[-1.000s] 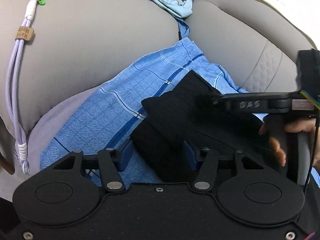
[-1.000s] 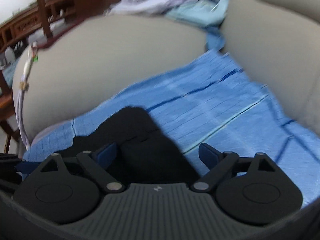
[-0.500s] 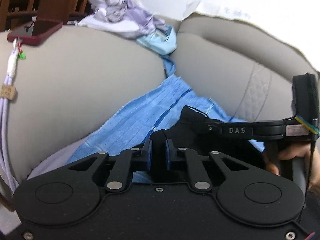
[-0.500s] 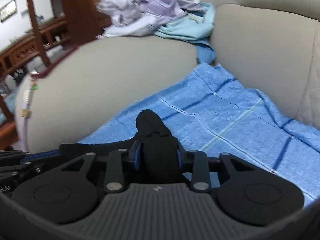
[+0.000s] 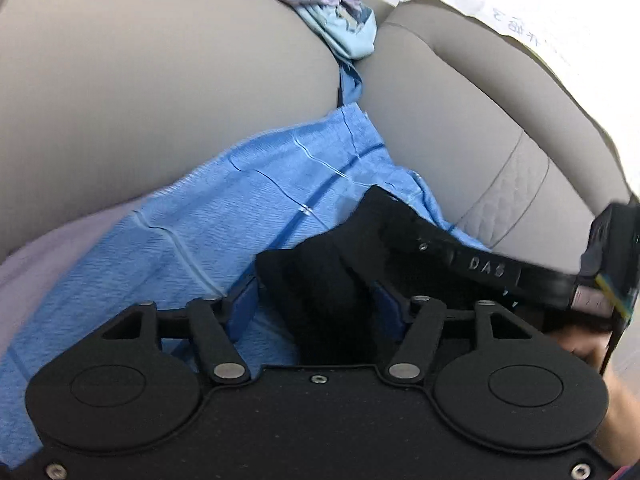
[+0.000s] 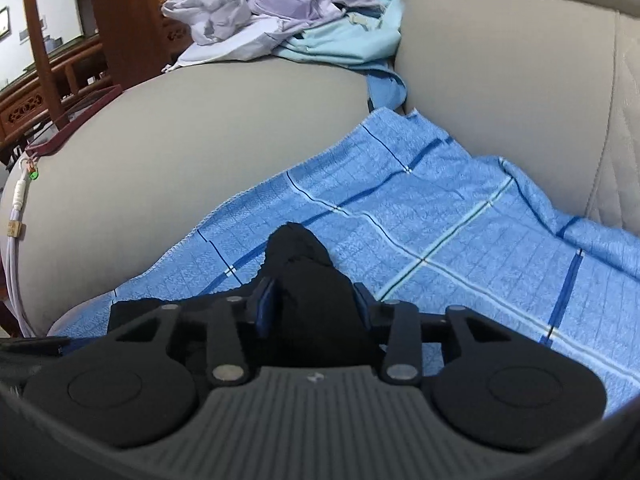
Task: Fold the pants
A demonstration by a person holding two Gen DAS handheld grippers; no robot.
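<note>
The black pants (image 5: 328,280) lie bunched on a blue checked cloth (image 5: 224,216) on the sofa seat. My left gripper (image 5: 316,308) is open, its blue pads standing apart on either side of the black fabric. My right gripper (image 6: 312,300) is partly closed around a raised fold of the pants (image 6: 304,264), with the pads against the fabric. The right gripper's body also shows at the right of the left wrist view (image 5: 500,272), over the pants.
The beige sofa seat (image 6: 180,152) and backrest (image 6: 500,80) surround the cloth. A pile of lilac and pale blue clothes (image 6: 280,20) lies at the far end. A white cord (image 6: 16,216) hangs at the left. Wooden furniture (image 6: 80,60) stands beyond.
My left gripper, shut on the pants half a second ago, has opened and the view has dropped toward the seat. My right gripper holds its fold, slightly wider than before.
</note>
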